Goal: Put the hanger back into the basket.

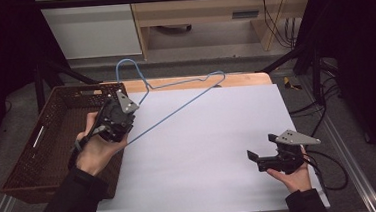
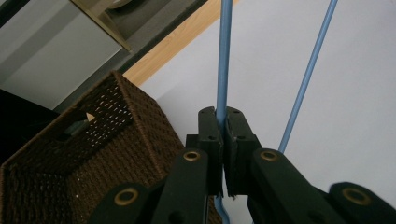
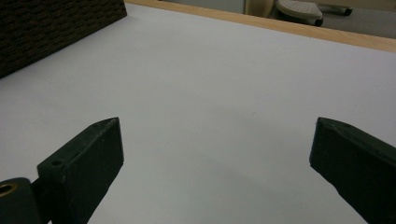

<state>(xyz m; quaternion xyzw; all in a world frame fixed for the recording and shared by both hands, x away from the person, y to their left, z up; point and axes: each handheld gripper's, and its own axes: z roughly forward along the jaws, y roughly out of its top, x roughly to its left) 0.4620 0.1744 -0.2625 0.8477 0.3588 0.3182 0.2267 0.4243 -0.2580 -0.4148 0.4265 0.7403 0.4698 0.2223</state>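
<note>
One thin wire of the blue wire hanger (image 1: 176, 104) is pinched in the left tongs (image 2: 223, 135), raised beside the wicker basket (image 1: 53, 140); swivel or snagging is risked; right tongs (image 1: 263, 157) wide, empty

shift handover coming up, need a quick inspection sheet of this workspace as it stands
surface: white sheet over a wooden table, bare where it shows
job's things: blue wire hanger, gripped near one corner, hook pointing to the far edge
clutter: nothing seen
grippers: left tongs shut on the hanger wire beside the wicker basket; right tongs open, nothing between the jaws
cables: black cable trailing from the right tongs
surroundings: wooden furniture behind the table, loose cables on the floor
</note>
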